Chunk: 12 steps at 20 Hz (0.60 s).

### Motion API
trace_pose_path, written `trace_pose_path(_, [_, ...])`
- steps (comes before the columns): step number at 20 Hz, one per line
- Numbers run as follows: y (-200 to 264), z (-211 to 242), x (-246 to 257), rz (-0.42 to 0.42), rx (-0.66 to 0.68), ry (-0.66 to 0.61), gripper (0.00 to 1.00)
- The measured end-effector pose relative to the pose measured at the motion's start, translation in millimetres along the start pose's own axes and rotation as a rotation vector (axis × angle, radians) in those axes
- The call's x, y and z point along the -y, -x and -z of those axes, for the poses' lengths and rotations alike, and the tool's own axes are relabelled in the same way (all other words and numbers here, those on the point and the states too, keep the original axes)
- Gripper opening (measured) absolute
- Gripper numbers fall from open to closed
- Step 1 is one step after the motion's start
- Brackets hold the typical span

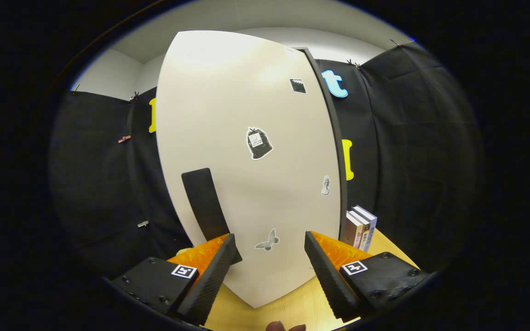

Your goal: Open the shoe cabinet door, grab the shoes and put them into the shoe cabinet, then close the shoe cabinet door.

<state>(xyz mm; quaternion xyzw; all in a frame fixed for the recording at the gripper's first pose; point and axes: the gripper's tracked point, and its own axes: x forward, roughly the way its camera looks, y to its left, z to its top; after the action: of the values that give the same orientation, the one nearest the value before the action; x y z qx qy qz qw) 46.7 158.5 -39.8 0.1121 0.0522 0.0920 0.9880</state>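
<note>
The shoe cabinet's cream door (246,161) stands right ahead of my gripper (270,246), tall and closed against the cabinet's dark edge on its right side. It carries a few small stickers and a black vertical handle (203,202) low on its left. My gripper is open with nothing between its fingers. The left fingertip (228,250) sits just below and beside the handle's lower end; I cannot tell whether it touches. The right fingertip (313,246) is in front of the door's lower right part.
The cabinet stands on a light wooden table (288,308). A few upright books (360,227) stand on the table to the right of the cabinet. Black cloth walls close in on both sides and behind.
</note>
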Motion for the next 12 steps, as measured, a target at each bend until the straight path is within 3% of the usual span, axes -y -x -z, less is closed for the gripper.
trace_pose_path(5, [-4,4,-3,0.039,0.009,0.057,0.98])
trace_pose_path(12, [-5,9,10,0.060,0.004,0.046,0.98])
